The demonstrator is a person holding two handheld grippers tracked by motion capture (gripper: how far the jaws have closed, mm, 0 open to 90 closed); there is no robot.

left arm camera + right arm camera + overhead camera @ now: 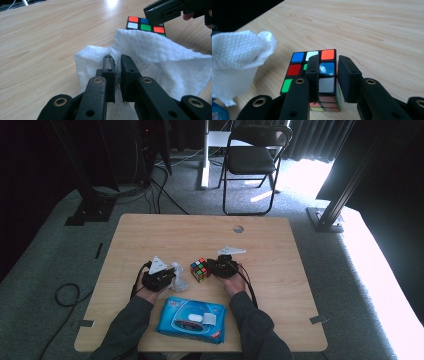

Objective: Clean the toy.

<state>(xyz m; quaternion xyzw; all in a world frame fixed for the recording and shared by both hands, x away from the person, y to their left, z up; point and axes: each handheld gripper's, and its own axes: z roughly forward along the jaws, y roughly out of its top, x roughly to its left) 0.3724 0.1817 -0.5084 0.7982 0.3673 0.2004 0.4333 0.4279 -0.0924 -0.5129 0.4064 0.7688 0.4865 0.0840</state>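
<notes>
A white wipe [179,279] [155,55] [234,57] bunches up on the table, and my left gripper [171,276] [115,58] is shut on a fold of it. Just right of the wipe sits a colour puzzle cube [200,270] [140,23] [298,57]. My right gripper [212,267] [327,60] reaches the cube from the right, its jaws drawn close together over the cube's top right part. Blue and grey stickers show through the narrow gap. Whether the pads pinch the cube I cannot tell. One of its fingers [160,11] hangs over the cube's far edge.
A blue pack of wet wipes [192,320] lies at the table's near edge between the person's forearms. The wooden table [260,245] has a small round hole [238,228] near its far edge. A black folding chair [252,160] stands beyond it.
</notes>
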